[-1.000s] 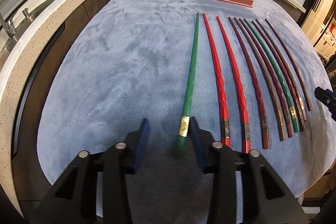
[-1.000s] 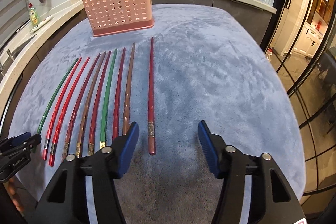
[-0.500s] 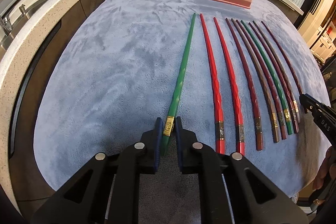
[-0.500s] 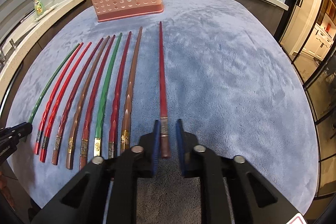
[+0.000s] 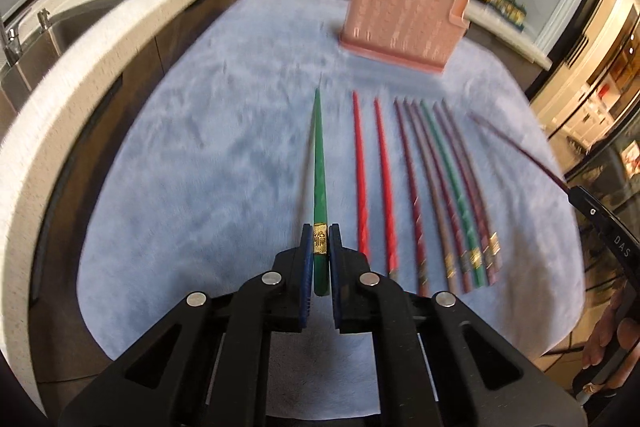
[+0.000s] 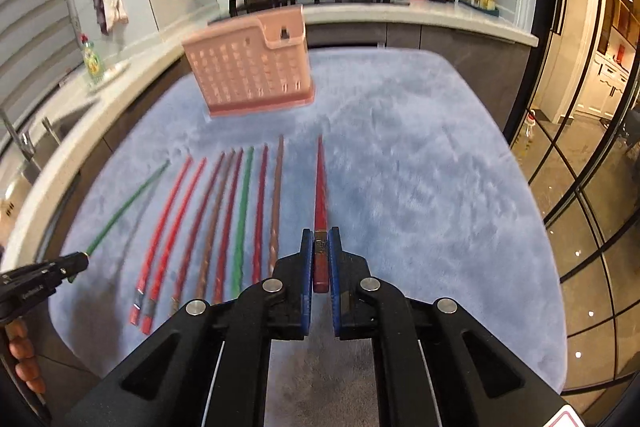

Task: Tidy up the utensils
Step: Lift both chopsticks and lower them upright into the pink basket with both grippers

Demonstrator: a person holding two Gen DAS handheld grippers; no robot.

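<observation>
Both clenched: left gripper grasping green chopstick, right gripper grasping dark red chopstick; tips toward 12 o'clock, pink holder.

Left gripper: clamped on the green chopstick at its gold band
Green chopstick: tip toward the pink holder
Chopstick row: on the blue mat, right of the green chopstick
Pink holder: upright beyond the row
Right gripper: far right of the row, gripping a dark red chopstick
</observation>
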